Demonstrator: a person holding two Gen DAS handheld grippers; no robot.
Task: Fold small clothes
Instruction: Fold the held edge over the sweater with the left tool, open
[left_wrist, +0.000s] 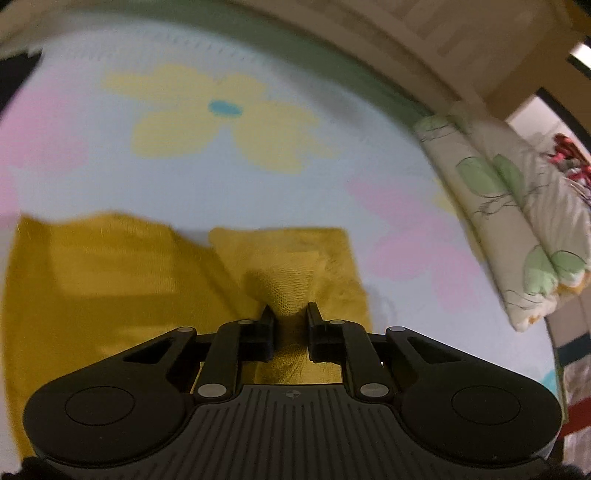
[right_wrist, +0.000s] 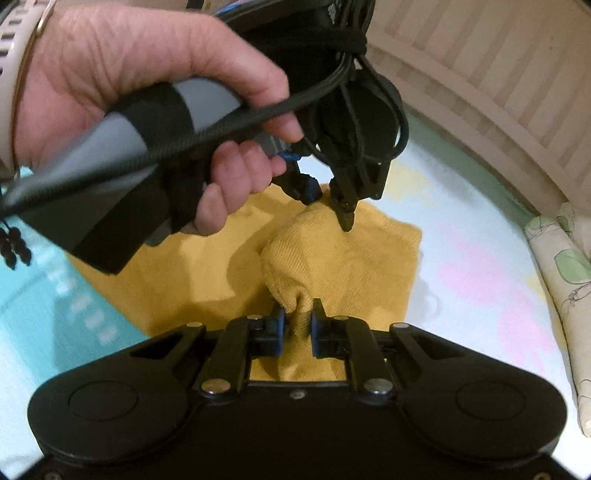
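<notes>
Pale blue bedding with big yellow and pink flowers fills the left wrist view, its bed sheet (left_wrist: 258, 177) stretched under everything, with a slatted headboard (left_wrist: 424, 33) curving across twelve to two o'clock. A leaf-printed pillow (left_wrist: 517, 221) lies along the sheet's edge at three o'clock. The mustard-yellow garment (left_wrist: 110, 288) spreads flat from nine o'clock to the centre, and a bunched ridge of its knit rises at six o'clock straight into the left claw (left_wrist: 290, 314). That claw's jaws stand nearly together, pinching the fold of cloth between them.

From the right wrist view, the same flowered sheet (right_wrist: 480, 258) shows at three o'clock, turquoise at eight o'clock, the headboard (right_wrist: 480, 74) at one o'clock and the pillow (right_wrist: 561, 266) at the right edge. The yellow garment (right_wrist: 369, 258) lies in the middle, one corner pulled up into a soft hump. The right claw (right_wrist: 298, 317) at six o'clock is closed to a narrow gap, clamped on a gathered tuft of that cloth. At eleven o'clock the person's left hand (right_wrist: 129, 92) grips the other tool's handle, cables looping over it; its claw (right_wrist: 328, 206) points down at twelve o'clock, tips on the garment's raised corner.
</notes>
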